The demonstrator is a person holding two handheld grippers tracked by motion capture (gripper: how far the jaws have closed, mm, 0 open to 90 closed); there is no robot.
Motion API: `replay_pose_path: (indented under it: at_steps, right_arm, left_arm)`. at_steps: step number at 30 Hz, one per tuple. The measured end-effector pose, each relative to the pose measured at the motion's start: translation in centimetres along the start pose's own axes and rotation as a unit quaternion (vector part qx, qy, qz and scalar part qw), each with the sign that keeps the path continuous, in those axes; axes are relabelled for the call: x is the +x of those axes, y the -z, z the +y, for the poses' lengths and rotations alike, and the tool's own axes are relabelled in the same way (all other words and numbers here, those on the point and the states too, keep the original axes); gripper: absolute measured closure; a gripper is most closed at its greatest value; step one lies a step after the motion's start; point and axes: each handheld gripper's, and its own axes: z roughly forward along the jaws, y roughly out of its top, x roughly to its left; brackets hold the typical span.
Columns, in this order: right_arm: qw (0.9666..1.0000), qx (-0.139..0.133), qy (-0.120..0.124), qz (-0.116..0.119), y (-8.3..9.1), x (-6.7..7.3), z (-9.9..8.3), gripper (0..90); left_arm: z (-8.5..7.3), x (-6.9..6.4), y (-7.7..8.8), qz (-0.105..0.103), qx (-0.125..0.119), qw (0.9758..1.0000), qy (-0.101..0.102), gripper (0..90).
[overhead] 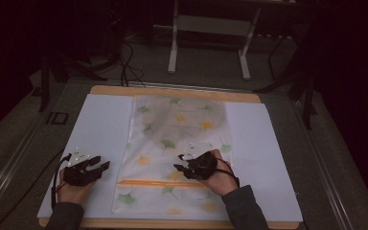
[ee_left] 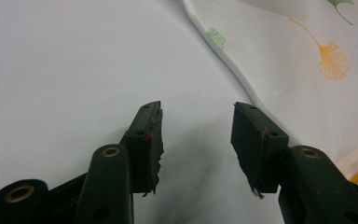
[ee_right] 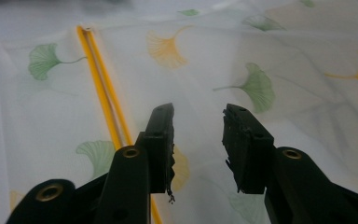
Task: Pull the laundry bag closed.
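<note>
A translucent white pouch (overhead: 177, 143) printed with green and orange ginkgo leaves lies flat on the white sheet, its orange zipper (overhead: 158, 182) running across near the front. My right gripper (overhead: 181, 163) hovers over the pouch just behind the zipper, jaws open and empty; in the right gripper view (ee_right: 198, 119) the zipper (ee_right: 100, 84) runs to the left of the jaws. My left gripper (overhead: 100, 164) rests on the white sheet left of the pouch, open and empty. In the left gripper view (ee_left: 196, 112) the pouch edge (ee_left: 242, 79) lies just to the right of the jaws.
The white sheet (overhead: 100, 129) covers a wooden board (overhead: 172, 91). Beyond the table stand a white metal frame (overhead: 211, 38), dark stands and cables on a grey floor. Bare white sheet lies on both sides of the pouch.
</note>
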Motion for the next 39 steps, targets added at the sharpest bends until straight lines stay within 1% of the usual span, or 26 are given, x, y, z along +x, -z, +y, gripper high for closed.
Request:
replay_pose_path:
  at_steps: [2,3,4,5,7,9,10,11,12,13,15,17,18,22,25,26,27,30,31,32,33,34,35,36,39]
  right_arm:
    - [0.9999,0.006,0.009,0.005,-0.4,0.2,0.4,63.7]
    - [0.9998,0.010,0.017,0.010,-0.9,0.5,0.8,64.7]
    - [0.9998,0.010,0.017,0.010,-0.9,0.5,0.8,64.7]
    - [0.9995,0.015,0.025,0.012,-1.3,0.7,1.2,65.9]
    - [0.9994,0.014,0.028,0.015,-1.5,0.8,1.4,66.3]
    - [0.9990,0.015,0.036,0.023,-2.0,1.2,2.0,67.1]
    - [0.9990,0.015,0.036,0.023,-2.0,1.2,2.0,67.1]
    - [0.9985,0.020,0.043,0.028,-2.4,1.6,2.5,67.2]
    - [0.9985,0.020,0.043,0.028,-2.4,1.6,2.5,67.2]
    - [0.9980,0.021,0.050,0.033,-2.9,1.9,3.0,67.5]
    - [0.9978,0.021,0.051,0.036,-3.1,2.0,3.2,67.8]
    - [0.9970,0.023,0.058,0.045,-3.8,2.4,3.9,69.7]
    - [0.9970,0.023,0.058,0.045,-3.8,2.4,3.9,69.7]
    - [0.9961,0.023,0.065,0.055,-4.8,3.0,4.7,72.6]
    - [0.9952,0.026,0.070,0.063,-5.6,3.4,5.3,73.6]
    - [0.9952,0.026,0.070,0.063,-5.6,3.4,5.3,73.6]
    - [0.9947,0.026,0.073,0.068,-6.0,3.6,5.6,73.4]
    - [0.9940,0.027,0.077,0.073,-6.5,3.9,5.9,73.1]
    - [0.9932,0.033,0.081,0.076,-7.2,4.1,6.0,72.9]
    - [0.9932,0.033,0.081,0.076,-7.2,4.1,6.0,72.9]
    - [0.9923,0.038,0.087,0.080,-7.7,4.2,6.2,72.8]
    - [0.9923,0.038,0.087,0.080,-7.7,4.2,6.2,72.8]
    - [0.9920,0.040,0.087,0.083,-8.2,4.5,6.3,72.7]
    - [0.9920,0.040,0.087,0.083,-8.2,4.5,6.3,72.7]
    - [0.9913,0.041,0.086,0.091,-9.0,4.8,6.4,72.7]
  left_arm:
    - [0.0,0.0,0.0,0.000,0.000,1.0000,0.000,53.4]
    - [0.0,0.0,0.0,0.000,0.000,1.0000,0.000,53.4]
    - [0.0,0.1,0.0,-0.001,0.000,1.0000,0.002,53.4]
    - [0.0,0.1,0.0,0.000,-0.001,1.0000,0.005,53.4]
    - [0.0,0.1,0.0,-0.001,-0.004,1.0000,0.007,53.4]
    - [0.0,0.1,0.0,0.000,-0.001,1.0000,0.005,53.4]
    - [0.0,0.1,0.0,0.000,-0.001,1.0000,0.005,53.4]
    - [0.0,0.1,0.0,0.000,-0.001,1.0000,0.005,53.5]
    - [0.0,0.1,0.0,0.001,-0.001,1.0000,0.005,53.5]
    - [0.0,0.1,0.0,0.001,-0.001,1.0000,0.005,53.5]
    - [0.0,0.0,0.0,0.001,-0.001,1.0000,0.004,53.4]
    - [0.0,0.0,0.0,0.002,0.000,1.0000,0.002,53.5]
    - [0.0,0.0,0.0,0.002,0.000,1.0000,0.002,53.5]
    - [0.0,0.0,0.0,0.004,0.001,1.0000,0.003,53.5]
    - [0.0,0.0,0.0,0.004,0.002,1.0000,0.002,53.4]
    - [0.0,0.0,0.0,0.004,0.002,1.0000,0.002,53.5]
    - [0.0,0.0,0.0,0.004,0.001,1.0000,0.003,53.4]
    - [0.0,0.0,0.0,0.004,0.001,1.0000,0.003,53.4]
    - [0.0,0.0,0.0,0.004,0.001,1.0000,0.003,53.5]
    - [0.0,0.0,0.0,0.004,0.001,1.0000,0.003,53.4]
    - [0.0,0.0,0.0,0.004,0.001,1.0000,0.003,53.5]
    - [0.0,0.0,0.0,0.004,0.001,1.0000,0.003,53.5]
    - [0.0,0.0,0.0,0.004,0.001,1.0000,0.003,53.4]
    - [0.0,0.0,0.0,0.004,0.001,1.0000,0.003,53.4]
    - [0.0,0.0,0.0,0.005,0.000,1.0000,0.002,53.4]
